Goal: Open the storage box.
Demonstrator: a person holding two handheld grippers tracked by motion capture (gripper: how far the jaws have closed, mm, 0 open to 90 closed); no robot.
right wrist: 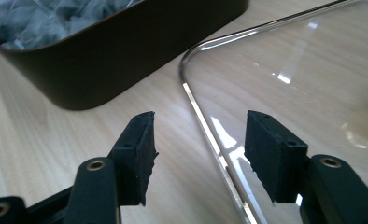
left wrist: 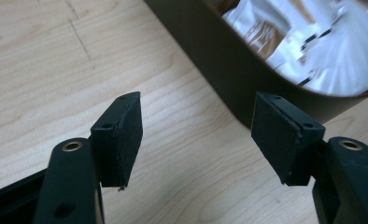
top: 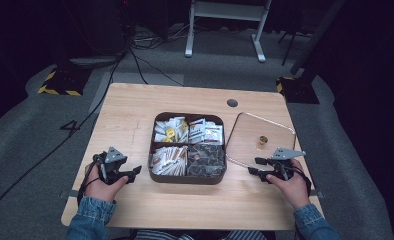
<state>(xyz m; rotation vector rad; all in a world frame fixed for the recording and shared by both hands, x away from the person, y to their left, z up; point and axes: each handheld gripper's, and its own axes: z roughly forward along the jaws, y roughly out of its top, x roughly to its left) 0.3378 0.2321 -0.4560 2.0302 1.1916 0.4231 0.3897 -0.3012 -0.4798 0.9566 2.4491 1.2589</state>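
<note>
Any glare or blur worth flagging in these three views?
High view: table lit, dark surroundings. Left gripper view: packets in the dark box are blurred and overexposed; pads sharp. Right gripper view: glare streaks on the clear lid; box contents soft.

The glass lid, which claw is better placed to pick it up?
Right, probably. The right claw is open at the lid's near edge, its rim between the jaws. The left claw sits across the box from it.

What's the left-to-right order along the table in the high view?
left gripper → brown compartment box → clear glass lid, the right gripper at its near edge.
</note>
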